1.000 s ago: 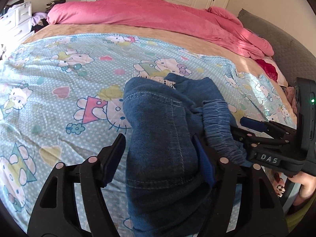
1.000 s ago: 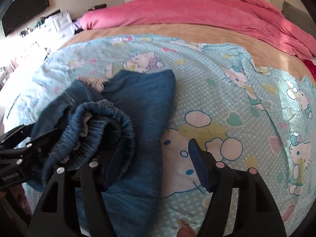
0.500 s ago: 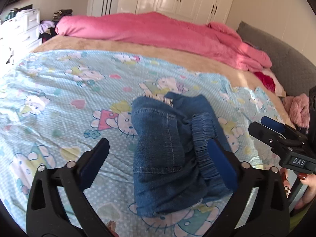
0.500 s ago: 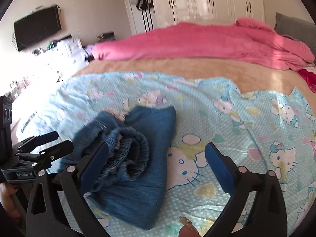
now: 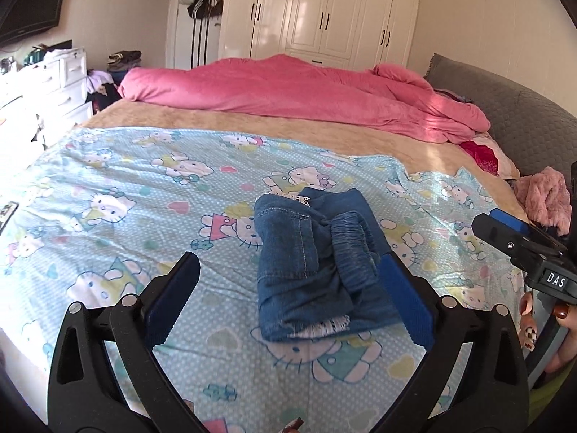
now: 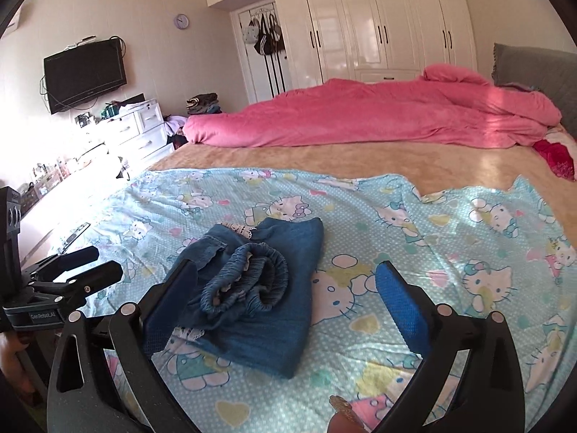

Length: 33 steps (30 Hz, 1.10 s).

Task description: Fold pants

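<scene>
A folded pair of blue denim pants (image 5: 317,263) is lying in a compact bundle on a pale blue cartoon-cat sheet (image 5: 108,187) spread over the near half of a bed, its gathered elastic waistband (image 6: 249,278) bunched on top and a strip of white lace trim showing at the near and far edges. The left gripper (image 5: 288,303) is hovering above the sheet with its blue-padded jaws spread wide, grasping nothing; in its own view the bundle is sitting between and beyond the fingertips, apart from both pads. The right gripper (image 6: 285,299) is likewise standing released, jaws fully apart and empty, with the pants lying toward its left finger but not pinched. Each tool is appearing at the edge of the other's view, and part of a hand (image 5: 551,332) with painted nails is showing beneath the right tool at the lower right of the left wrist view. Behind the sheet, a tan blanket (image 6: 360,158) is covering the mattress, and a pink duvet (image 6: 378,115) is heaped along the far side in front of white wardrobe doors (image 6: 378,29). A dark television (image 6: 84,74) is hanging above a white dresser (image 6: 140,126) at left.
</scene>
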### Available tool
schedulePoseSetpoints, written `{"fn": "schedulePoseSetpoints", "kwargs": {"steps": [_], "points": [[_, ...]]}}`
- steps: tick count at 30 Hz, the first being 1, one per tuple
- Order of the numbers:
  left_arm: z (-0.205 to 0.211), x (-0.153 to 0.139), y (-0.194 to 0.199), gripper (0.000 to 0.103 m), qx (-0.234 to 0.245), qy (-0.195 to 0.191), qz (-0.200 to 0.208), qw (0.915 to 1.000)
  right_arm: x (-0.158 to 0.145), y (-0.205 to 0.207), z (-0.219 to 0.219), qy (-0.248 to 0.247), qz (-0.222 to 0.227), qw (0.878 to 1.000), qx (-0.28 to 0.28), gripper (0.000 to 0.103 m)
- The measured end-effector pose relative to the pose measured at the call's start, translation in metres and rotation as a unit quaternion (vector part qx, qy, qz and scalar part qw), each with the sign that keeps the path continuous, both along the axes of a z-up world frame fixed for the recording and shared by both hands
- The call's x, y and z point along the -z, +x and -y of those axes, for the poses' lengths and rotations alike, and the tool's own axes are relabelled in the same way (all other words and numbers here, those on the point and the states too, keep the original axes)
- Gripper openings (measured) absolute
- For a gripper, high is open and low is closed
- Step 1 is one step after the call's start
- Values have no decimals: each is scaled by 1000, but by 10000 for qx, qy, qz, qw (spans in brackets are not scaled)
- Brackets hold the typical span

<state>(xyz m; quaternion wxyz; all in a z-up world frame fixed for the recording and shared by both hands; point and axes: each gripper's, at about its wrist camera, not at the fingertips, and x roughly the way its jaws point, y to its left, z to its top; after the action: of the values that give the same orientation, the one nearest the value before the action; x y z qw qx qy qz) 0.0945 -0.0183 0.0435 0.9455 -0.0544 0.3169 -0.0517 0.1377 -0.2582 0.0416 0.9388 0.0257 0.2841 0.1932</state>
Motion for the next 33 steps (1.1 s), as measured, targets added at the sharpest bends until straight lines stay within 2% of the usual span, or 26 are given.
{"fn": "schedulePoseSetpoints", "kwargs": {"steps": [13,21,27,33], "points": [[-2,2,-43,94,-55,51,22,10000,-8,-56,-2,-304,395,9987,91,99],[1,7,-65,94,-34,64,-53,10000,4,-75,3,-400,282,9987,115,99],[2,15,-76,94,0,73,-176,9998,17,-83,5,-383,31,9992,94,99],[4,27,-85,94,15,104,-288,9995,28,-95,5,-377,25,9991,190,99]]}}
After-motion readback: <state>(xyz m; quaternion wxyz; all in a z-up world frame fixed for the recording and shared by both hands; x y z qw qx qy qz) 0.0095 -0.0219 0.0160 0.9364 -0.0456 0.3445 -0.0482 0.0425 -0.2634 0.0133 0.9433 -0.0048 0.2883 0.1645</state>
